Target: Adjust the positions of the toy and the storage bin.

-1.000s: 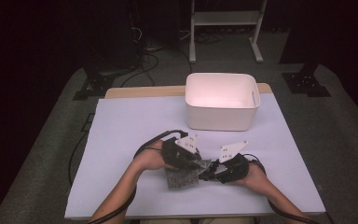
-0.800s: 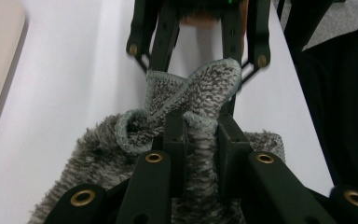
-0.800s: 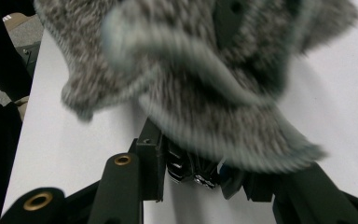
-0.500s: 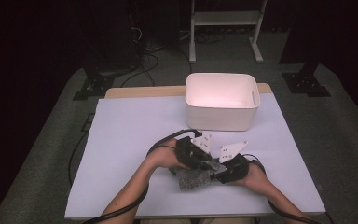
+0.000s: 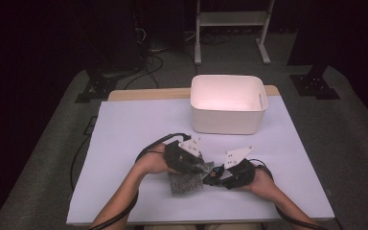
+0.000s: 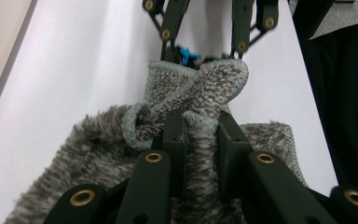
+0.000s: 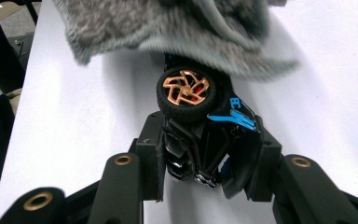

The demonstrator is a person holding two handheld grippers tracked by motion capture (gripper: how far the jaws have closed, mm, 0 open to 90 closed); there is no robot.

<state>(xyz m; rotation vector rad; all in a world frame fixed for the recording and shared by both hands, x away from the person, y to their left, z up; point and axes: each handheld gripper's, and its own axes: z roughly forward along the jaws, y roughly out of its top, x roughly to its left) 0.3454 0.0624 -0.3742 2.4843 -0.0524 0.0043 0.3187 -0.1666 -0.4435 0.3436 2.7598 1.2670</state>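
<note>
High view gives us the white table (image 5: 124, 143) first, with a white bin (image 5: 228, 104) standing toward its far edge, well apart from our hands. At the near edge we hold a grey fluffy cloth (image 5: 186, 182) between the two grippers, its lower part lying on the table surface.

Our left gripper (image 5: 202, 167) is clamped on the cloth: in the left gripper view (image 6: 200, 135) its jaws stand close together with a bunched fold of the cloth (image 6: 191, 98) pinched between the pads. The cloth's hemmed edge curls up just beyond the jaw tips.

Our right gripper (image 5: 214, 176) is clamped on a small black toy car (image 5: 215, 172). In the right gripper view (image 7: 205, 154) the jaws press on both sides of the car (image 7: 209, 135), which carries blue markings. Its wheel (image 7: 183, 91), with a copper-coloured rim, faces the camera, and the cloth (image 7: 168, 23) lies draped over the car's far end, touching it.
</note>
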